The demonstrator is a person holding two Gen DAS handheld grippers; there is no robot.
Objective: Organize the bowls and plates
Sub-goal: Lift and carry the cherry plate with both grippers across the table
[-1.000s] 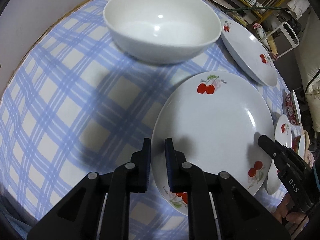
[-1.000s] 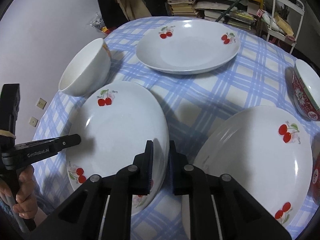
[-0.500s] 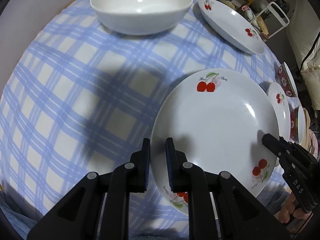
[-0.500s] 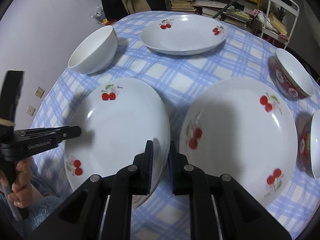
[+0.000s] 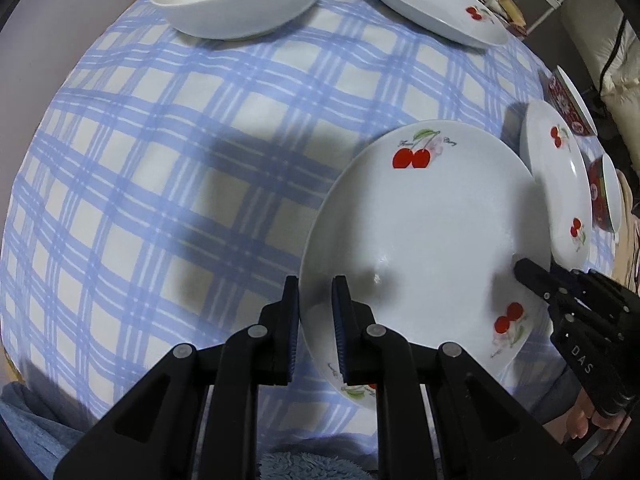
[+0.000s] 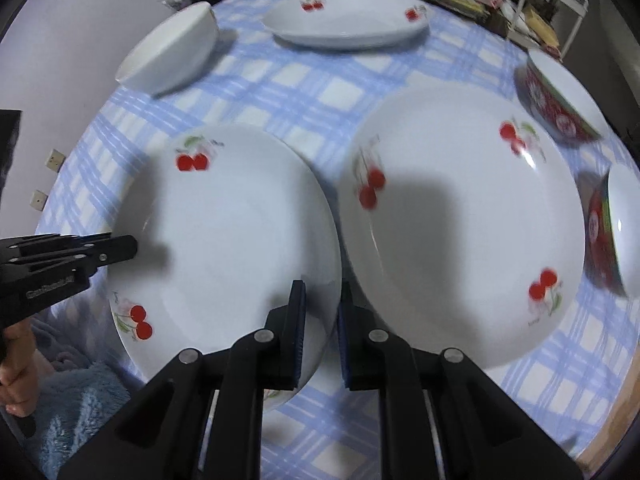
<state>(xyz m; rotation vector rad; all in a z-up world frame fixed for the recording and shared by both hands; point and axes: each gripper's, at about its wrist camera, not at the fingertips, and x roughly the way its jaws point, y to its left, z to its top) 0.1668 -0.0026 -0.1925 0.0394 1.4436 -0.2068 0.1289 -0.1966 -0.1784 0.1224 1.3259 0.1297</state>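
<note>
A white plate with cherry prints (image 5: pixel 424 240) is held between both grippers, just above the blue checked tablecloth (image 5: pixel 160 160) and partly past the near edge. My left gripper (image 5: pixel 316 284) is shut on its left rim. My right gripper (image 6: pixel 322 288) is shut on the opposite rim of this plate (image 6: pixel 232 240). Each gripper shows in the other's view: the right gripper (image 5: pixel 524 270) and the left gripper (image 6: pixel 128 246). A second cherry plate (image 6: pixel 460 220) lies on the table close beside the held one.
A third cherry plate (image 6: pixel 348 20) and a plain white bowl (image 6: pixel 172 52) sit at the far side. Two red patterned bowls (image 6: pixel 560 96) (image 6: pixel 604 228) stand along the right edge. Shelves and clutter lie beyond the table; a blue fleece sleeve (image 6: pixel 72 400) is near the front.
Both grippers have carried the cherry plate toward the table's near edge, away from the white bowl. It is now alongside the second cherry plate. Both grips are unchanged.
</note>
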